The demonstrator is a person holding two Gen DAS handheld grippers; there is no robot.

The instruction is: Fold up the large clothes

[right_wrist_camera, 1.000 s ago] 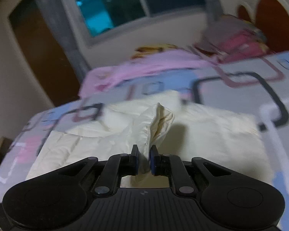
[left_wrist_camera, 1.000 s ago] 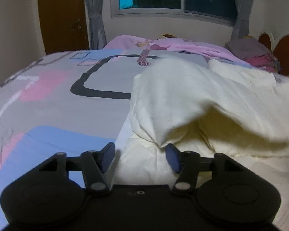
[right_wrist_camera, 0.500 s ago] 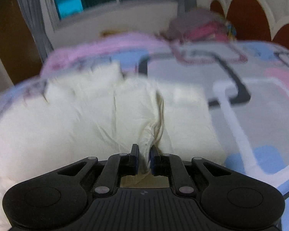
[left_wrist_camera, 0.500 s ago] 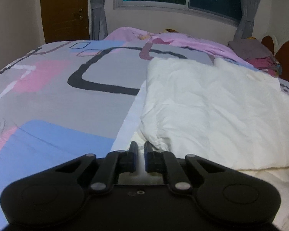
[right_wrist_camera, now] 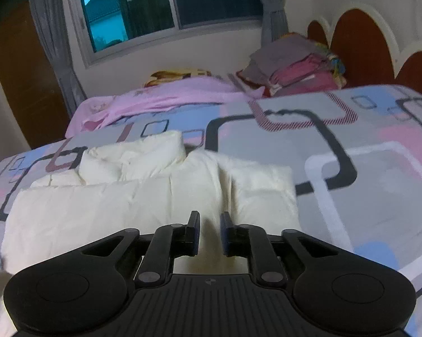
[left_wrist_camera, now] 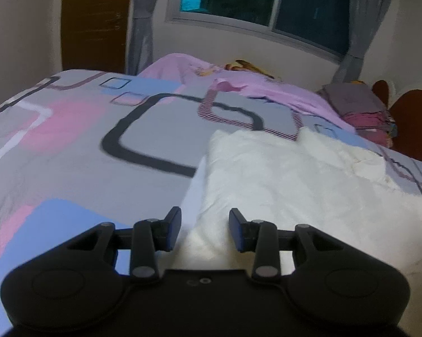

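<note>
A large cream garment (left_wrist_camera: pixel 300 185) lies folded on the patterned bedspread (left_wrist_camera: pixel 79 151). In the left wrist view my left gripper (left_wrist_camera: pixel 204 229) is open and empty, just above the garment's near left corner. In the right wrist view the garment (right_wrist_camera: pixel 104 205) lies flat with a folded-over part at the back and a crease down the middle. My right gripper (right_wrist_camera: pixel 209 231) is open with a narrow gap, empty, above the garment's near edge by the crease.
A pink blanket (right_wrist_camera: pixel 160 98) lies along the far side of the bed. A stack of folded clothes (right_wrist_camera: pixel 295 61) sits by the brown headboard (right_wrist_camera: pixel 359 42). A window (right_wrist_camera: pixel 166 5), grey curtains and a wooden door (left_wrist_camera: pixel 95 22) stand behind the bed.
Both grippers were shut on the cream garment and laid it down over itself. Both have now opened and let it go, and the garment lies flat.
</note>
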